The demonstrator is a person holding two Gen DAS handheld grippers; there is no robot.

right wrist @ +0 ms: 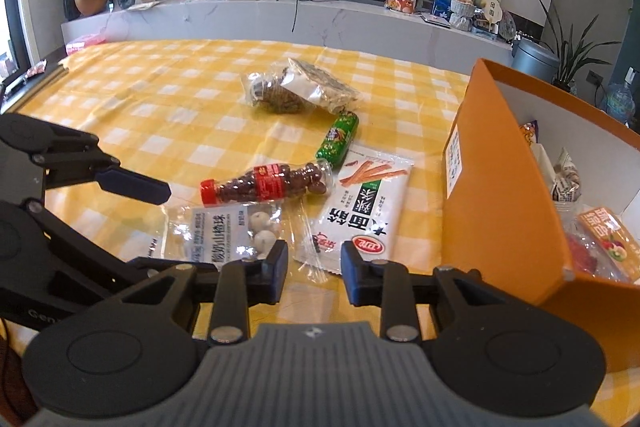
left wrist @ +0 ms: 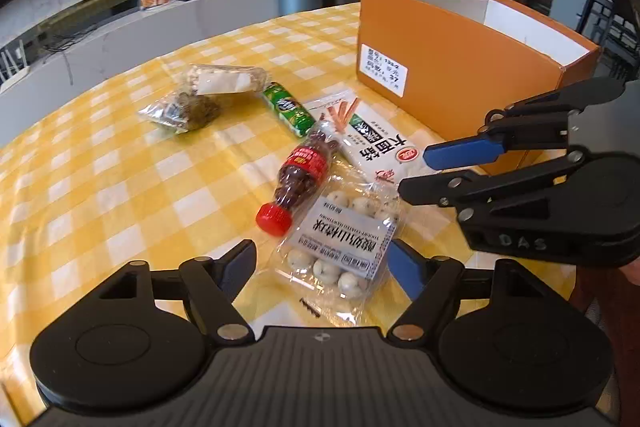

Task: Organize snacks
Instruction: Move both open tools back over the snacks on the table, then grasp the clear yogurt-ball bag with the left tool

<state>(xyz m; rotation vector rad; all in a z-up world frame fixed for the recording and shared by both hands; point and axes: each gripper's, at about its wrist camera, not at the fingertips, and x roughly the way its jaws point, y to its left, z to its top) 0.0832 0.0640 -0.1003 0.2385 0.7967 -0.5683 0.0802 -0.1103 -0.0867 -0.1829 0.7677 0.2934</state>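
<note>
Yogurt-ball packet (left wrist: 340,247) lies between the spread, empty fingers of the left gripper (left wrist: 320,263) — light, crinkly, slippery film, best pinched at a flat sealed edge. Right of it, the right gripper (right wrist: 314,271) hovers half-open, empty, before the orange box (right wrist: 500,211).

The left wrist view sits low and near over the table (left wrist: 100,187), facing the box (left wrist: 460,67) at far right. The right wrist view looks across toward the TV wall, box at right. The 2 views share the snack cluster.
</note>
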